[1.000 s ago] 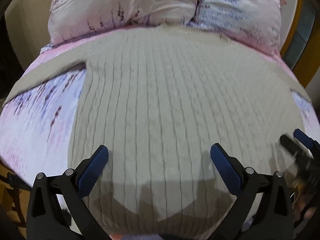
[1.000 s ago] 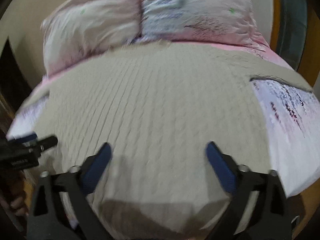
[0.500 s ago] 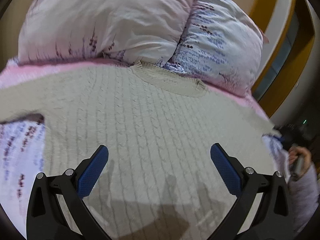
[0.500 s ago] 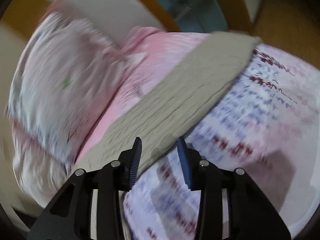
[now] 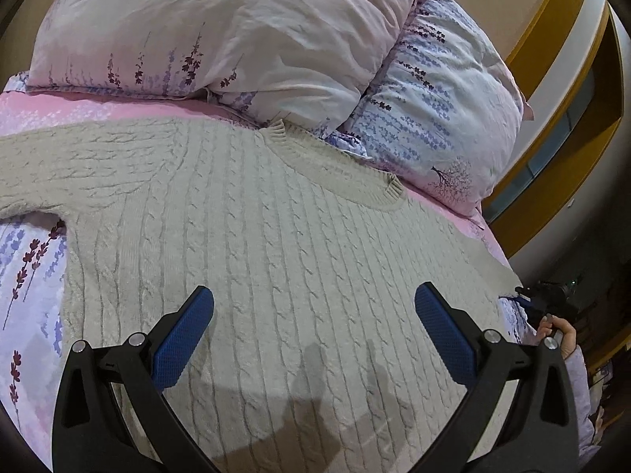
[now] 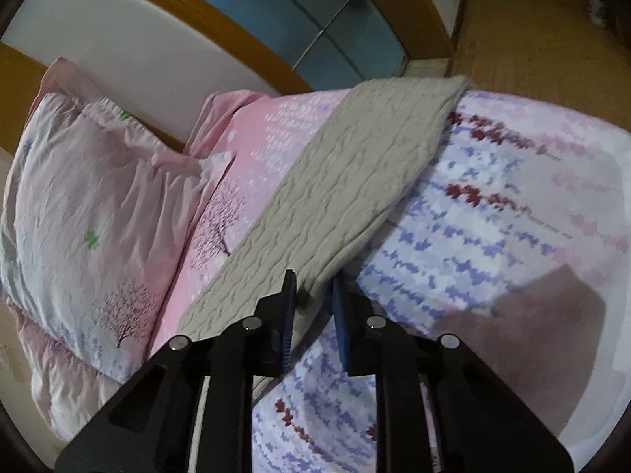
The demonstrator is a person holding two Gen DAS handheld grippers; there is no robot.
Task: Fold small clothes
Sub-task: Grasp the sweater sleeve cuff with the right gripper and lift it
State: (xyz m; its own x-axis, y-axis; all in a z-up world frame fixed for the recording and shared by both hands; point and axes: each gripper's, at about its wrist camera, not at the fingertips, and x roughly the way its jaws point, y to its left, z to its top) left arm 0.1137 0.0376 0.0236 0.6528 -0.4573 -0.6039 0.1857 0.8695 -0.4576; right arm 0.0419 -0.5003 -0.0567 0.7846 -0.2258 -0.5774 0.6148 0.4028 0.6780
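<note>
A beige cable-knit sweater (image 5: 276, 236) lies flat on the bed, neckline toward the pillows, sleeves spread to both sides. My left gripper (image 5: 313, 307) is open and empty, hovering over the sweater's chest. My right gripper (image 6: 313, 287) has its jaws nearly closed around the lower edge of the sweater's right sleeve (image 6: 355, 181), near the armpit. The sleeve runs away toward the bed's far edge. The right gripper (image 5: 548, 291) and the hand holding it also show at the right edge of the left wrist view.
Two floral pillows (image 5: 221, 31) lie at the head of the bed behind the neckline. The floral bedsheet (image 6: 512, 236) shows beside the sleeve. A wooden headboard and frame (image 6: 236, 51) stand behind, and a wooden floor (image 6: 532, 19) lies beyond the bed edge.
My left gripper moved up the sweater from the hem toward the neckline. My right gripper swung to the right sleeve and its jaws narrowed around the sleeve's edge.
</note>
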